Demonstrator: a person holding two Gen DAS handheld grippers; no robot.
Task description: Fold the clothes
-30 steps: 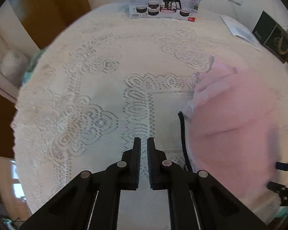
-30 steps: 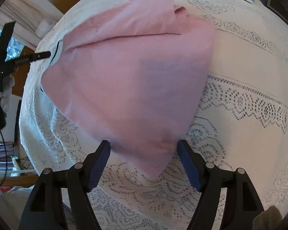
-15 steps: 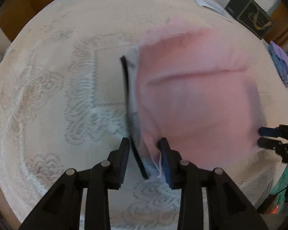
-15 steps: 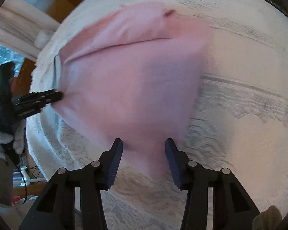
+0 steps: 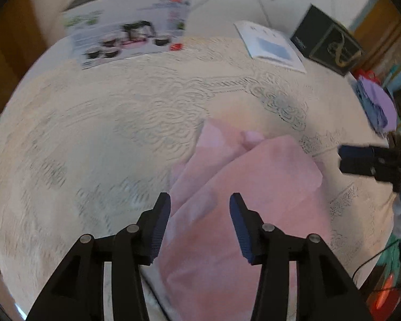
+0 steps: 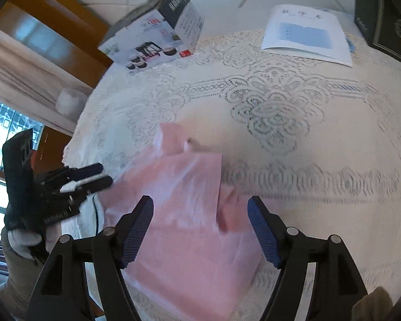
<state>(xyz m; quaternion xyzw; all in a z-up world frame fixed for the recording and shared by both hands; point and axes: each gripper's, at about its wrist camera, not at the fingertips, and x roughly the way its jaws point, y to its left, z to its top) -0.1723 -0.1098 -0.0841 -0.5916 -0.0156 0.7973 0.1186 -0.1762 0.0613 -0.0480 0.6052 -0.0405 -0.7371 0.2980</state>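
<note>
The pink garment [image 6: 184, 222] is seen folded over near the table's [image 6: 320, 139] front edge, further folds judged outstanding; both the left gripper [image 5: 200, 222] and right gripper [image 6: 200, 230] are spreading, nothing pinched.

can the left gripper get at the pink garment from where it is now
Probably yes. The left gripper, its jaws opening, hangs right over the folded pink cloth garment on the lace tablecloth; nothing lies between them, and the right gripper stays off to the side.
</note>
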